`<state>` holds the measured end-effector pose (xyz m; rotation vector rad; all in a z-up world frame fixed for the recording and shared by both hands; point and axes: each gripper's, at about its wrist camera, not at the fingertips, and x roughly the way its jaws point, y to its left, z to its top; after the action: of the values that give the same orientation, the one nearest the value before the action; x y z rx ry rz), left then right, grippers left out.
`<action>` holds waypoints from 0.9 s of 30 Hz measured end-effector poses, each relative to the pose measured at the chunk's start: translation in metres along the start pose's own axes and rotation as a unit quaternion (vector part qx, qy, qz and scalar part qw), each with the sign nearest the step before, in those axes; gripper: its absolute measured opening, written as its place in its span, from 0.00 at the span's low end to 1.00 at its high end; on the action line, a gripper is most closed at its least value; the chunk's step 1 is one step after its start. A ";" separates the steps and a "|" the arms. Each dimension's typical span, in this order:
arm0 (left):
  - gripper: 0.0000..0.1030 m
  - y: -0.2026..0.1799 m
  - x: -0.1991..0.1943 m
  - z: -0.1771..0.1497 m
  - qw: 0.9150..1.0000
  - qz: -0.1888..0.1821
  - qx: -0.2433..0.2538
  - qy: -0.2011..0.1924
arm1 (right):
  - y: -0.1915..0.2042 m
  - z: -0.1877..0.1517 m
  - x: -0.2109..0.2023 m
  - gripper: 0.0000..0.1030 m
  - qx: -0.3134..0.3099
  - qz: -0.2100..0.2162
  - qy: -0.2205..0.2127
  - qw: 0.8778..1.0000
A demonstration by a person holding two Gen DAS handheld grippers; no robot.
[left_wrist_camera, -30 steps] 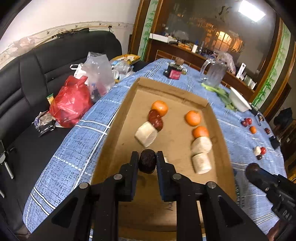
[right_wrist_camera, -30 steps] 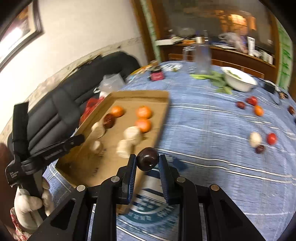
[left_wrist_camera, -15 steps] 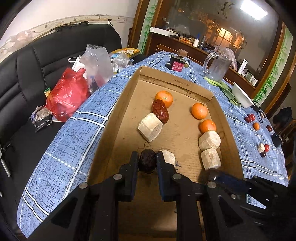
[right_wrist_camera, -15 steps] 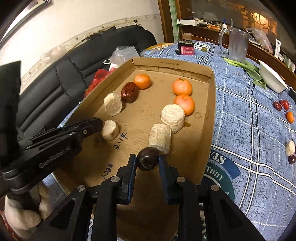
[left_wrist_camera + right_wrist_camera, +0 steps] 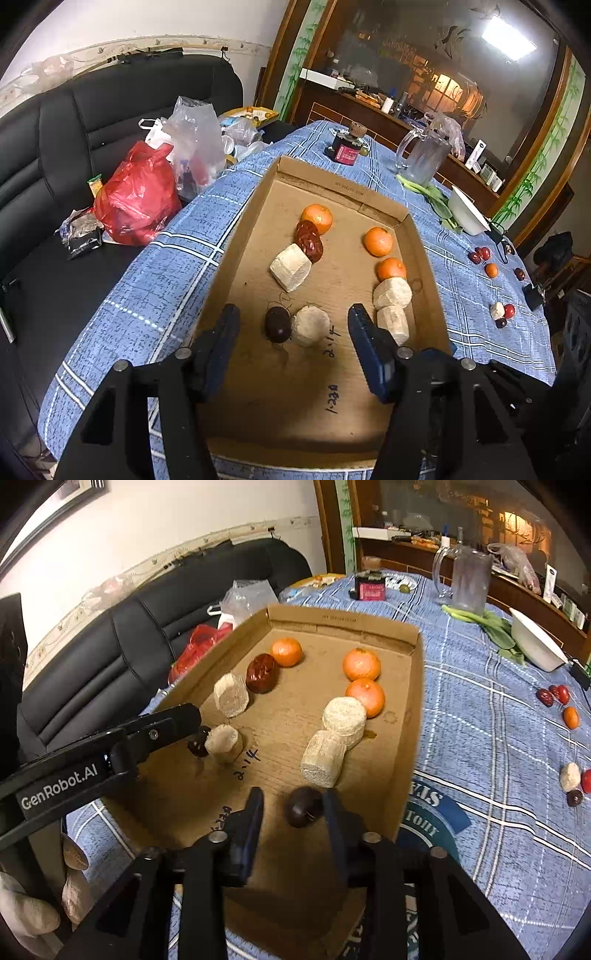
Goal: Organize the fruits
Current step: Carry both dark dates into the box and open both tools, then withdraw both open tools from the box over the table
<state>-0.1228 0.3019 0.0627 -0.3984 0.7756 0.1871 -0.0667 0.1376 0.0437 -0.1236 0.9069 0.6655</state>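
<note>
Fruits sit in two rows inside the cardboard tray [image 5: 236, 236] on the blue checked tablecloth [image 5: 155, 266]. The left gripper [image 5: 291, 332] is opening, its jaws clear of a dark date [image 5: 277, 324] lying against a pale cut chunk [image 5: 311, 325]. The right gripper [image 5: 293, 812] is opening too, a second dark date [image 5: 304, 806] lying loose on the tray floor between its jaws.

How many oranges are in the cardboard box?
3. One orange sits far left beside a wrinkly red fruit; two more line up on the right. More little fruits lie outside on the tablecloth.
</note>
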 end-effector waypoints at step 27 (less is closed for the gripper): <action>0.83 -0.134 -0.074 -0.046 0.985 0.005 0.162 -0.053 | -0.099 -0.080 -0.119 0.49 0.194 0.011 -0.104 0.975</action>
<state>-0.1630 0.1601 0.1236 -0.0751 0.6893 0.0881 -0.1153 -0.0280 0.0673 0.3001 0.8201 0.5004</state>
